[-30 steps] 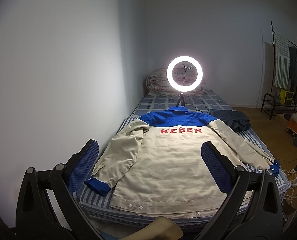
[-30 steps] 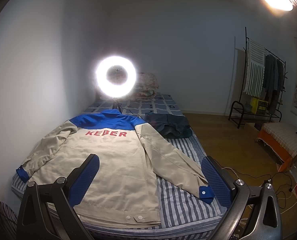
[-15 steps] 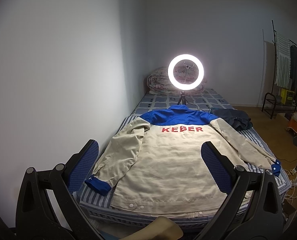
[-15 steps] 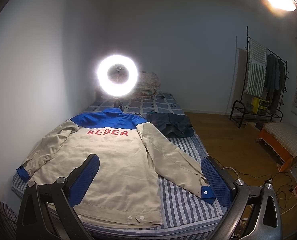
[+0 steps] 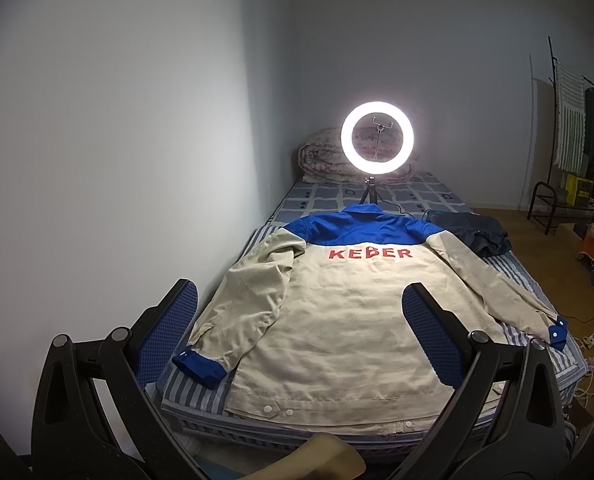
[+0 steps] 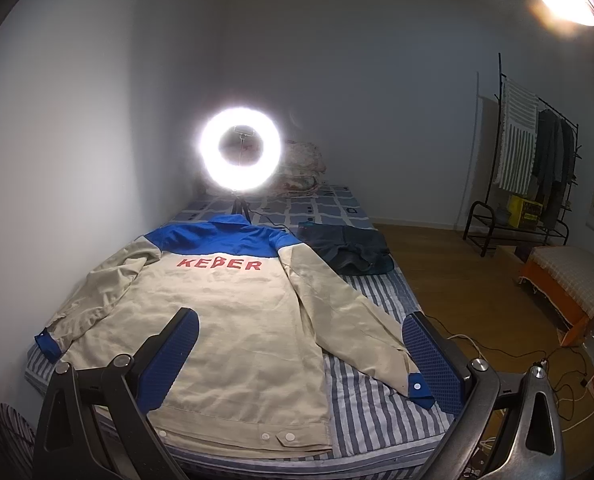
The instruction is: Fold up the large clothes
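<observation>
On the striped bed [image 5: 201, 390], the beige jacket [image 5: 349, 320] is spread flat; both grippers' fingers [image 5: 169, 332] [image 6: 433, 360] are held released above it

Left gripper [image 5: 299, 332] and right gripper [image 6: 299, 356]: each has two black plastic arms of open, triangular-cutout form, joined by silver round-headed pivot screws. Each arm ends in a flat finger faced with a blue, finely dimpled pad [image 5: 165, 336]. A pale beige shape at the lower edge of the left view may belong to the handle.
</observation>
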Available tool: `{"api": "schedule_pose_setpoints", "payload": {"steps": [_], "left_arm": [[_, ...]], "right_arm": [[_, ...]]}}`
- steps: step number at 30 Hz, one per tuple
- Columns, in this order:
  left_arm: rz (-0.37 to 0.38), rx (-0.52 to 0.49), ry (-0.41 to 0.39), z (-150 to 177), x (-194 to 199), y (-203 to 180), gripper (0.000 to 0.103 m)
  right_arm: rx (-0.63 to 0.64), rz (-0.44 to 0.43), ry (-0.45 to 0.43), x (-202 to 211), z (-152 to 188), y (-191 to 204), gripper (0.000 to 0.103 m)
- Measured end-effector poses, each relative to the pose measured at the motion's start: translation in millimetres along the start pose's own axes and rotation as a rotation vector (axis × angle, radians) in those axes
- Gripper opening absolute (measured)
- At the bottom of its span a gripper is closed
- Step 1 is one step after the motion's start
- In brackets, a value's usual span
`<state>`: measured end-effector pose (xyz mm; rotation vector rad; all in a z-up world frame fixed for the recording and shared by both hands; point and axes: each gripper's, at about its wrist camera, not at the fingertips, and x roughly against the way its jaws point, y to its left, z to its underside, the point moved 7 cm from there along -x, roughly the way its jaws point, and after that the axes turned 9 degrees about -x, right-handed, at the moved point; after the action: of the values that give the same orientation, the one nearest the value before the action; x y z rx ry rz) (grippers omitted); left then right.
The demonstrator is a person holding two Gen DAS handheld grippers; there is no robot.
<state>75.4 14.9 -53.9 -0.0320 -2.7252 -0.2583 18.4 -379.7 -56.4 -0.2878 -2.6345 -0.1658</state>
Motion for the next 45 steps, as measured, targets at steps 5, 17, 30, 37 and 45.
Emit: {"api": "schedule_pose_setpoints", "payload": {"steps": [5, 17, 30, 37, 45], "left_arm": [[-0.013, -0.006, 0.012, 2, -6, 6, 0.103], [-0.090, -0.036, 0.117, 41, -26, 57, 0.103], [-0.022, 0.168, 0.315, 126, -41, 91, 0.071], [0.041, 0.256, 0.349, 163, -47, 92, 0.054], [0.041, 0.232, 0.295, 186, -29, 102, 0.046]], "right_arm": [[0.003, -0.018, 0.004, -4, 0, 11, 0.103], [0.018, -0.206, -0.040, -30, 3, 92, 0.103], [0.095, -0.434, 0.070, -71, 43, 163, 0.099], [0.162, -0.606, 0.277, -100, 58, 234, 0.088], [0.335, -0.828, 0.516, -133, 118, 381, 0.075]]}}
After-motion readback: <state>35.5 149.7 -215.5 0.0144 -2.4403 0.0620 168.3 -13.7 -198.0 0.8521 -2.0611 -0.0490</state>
